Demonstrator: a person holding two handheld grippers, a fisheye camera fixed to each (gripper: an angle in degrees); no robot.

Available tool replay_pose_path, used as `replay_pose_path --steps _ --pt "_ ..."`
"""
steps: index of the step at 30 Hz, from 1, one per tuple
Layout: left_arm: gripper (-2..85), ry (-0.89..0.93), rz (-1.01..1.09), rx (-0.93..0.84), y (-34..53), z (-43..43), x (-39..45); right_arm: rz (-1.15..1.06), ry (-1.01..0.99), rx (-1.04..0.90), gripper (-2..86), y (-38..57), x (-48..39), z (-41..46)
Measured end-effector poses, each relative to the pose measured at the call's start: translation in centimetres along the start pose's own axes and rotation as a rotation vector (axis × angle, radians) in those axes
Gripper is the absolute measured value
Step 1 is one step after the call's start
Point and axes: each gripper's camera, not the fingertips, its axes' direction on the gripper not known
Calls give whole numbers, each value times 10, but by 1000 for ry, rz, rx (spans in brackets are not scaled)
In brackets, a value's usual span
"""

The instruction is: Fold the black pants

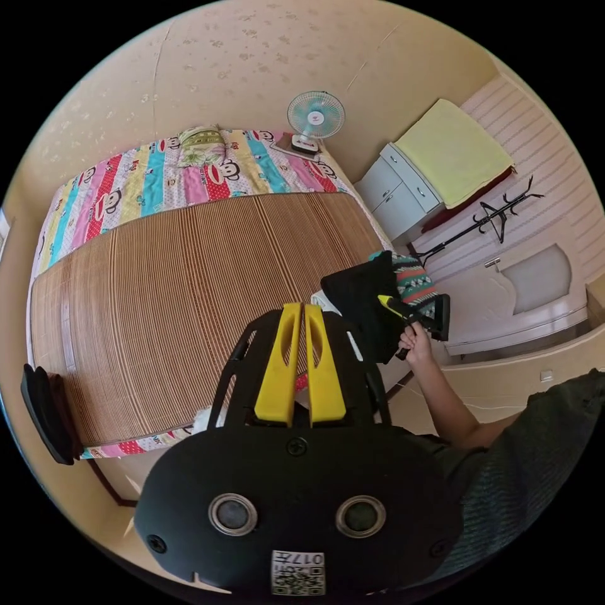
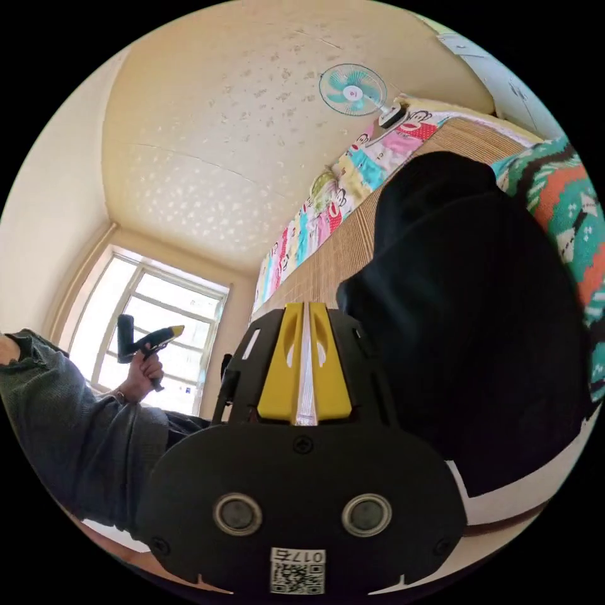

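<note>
Yellow jaws of left tool (image 1: pixel 301 310) nearly together, a narrow slit between, nothing held; it hangs over the woven mat (image 1: pixel 189 271) on the bed. Right tool (image 2: pixel 305 309) likewise narrow, empty. Black pants (image 2: pixel 466 302) piled at the bed's right near corner, atop a patterned knit (image 2: pixel 567 214), just beside the right tool. Fan (image 1: pixel 315 116) at the far end, by the striped cartoon sheet (image 1: pixel 145 179).
</note>
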Motion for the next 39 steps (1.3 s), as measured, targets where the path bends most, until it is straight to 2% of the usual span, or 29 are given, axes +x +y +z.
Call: replay_pose_path --steps 2,4,7,14,17,20,23,24,27,29,31,35,38,39 --pt "-10 3 8 -3 -8 15 4 75 133 107 50 2 5 -42" --pt "-10 -14 23 -17 -13 26 6 285 351 279 72 19 23 -99" --pt "-10 -11 14 -44 -20 46 5 518 490 327 107 41 63 -139" --pt "-10 12 7 -84 -36 87 10 611 177 124 131 31 131 -111" --pt "-10 14 8 -95 -41 100 11 636 189 146 125 24 133 -103" --pt "-10 34 2 -98 -47 109 12 727 88 231 116 32 149 -114" --pt "-10 39 17 -85 -49 115 16 605 -23 242 112 31 151 -123" --pt "-10 40 20 -81 -49 115 17 544 -117 241 102 30 151 -126" --pt "-10 46 27 -55 -49 114 18 461 -320 373 60 41 156 -140" --pt "-10 50 13 -43 -49 115 14 533 -316 399 76 51 164 -143" --pt "-10 62 -5 -38 -49 117 11 617 -160 329 117 56 166 -142" --pt "-10 74 -1 -45 -43 120 11 558 -62 276 109 54 154 -130" --pt "-10 60 26 -42 -35 118 13 516 -195 346 53 65 162 -124" --pt "-10 58 26 -40 -34 117 12 484 -315 414 41 72 167 -123"
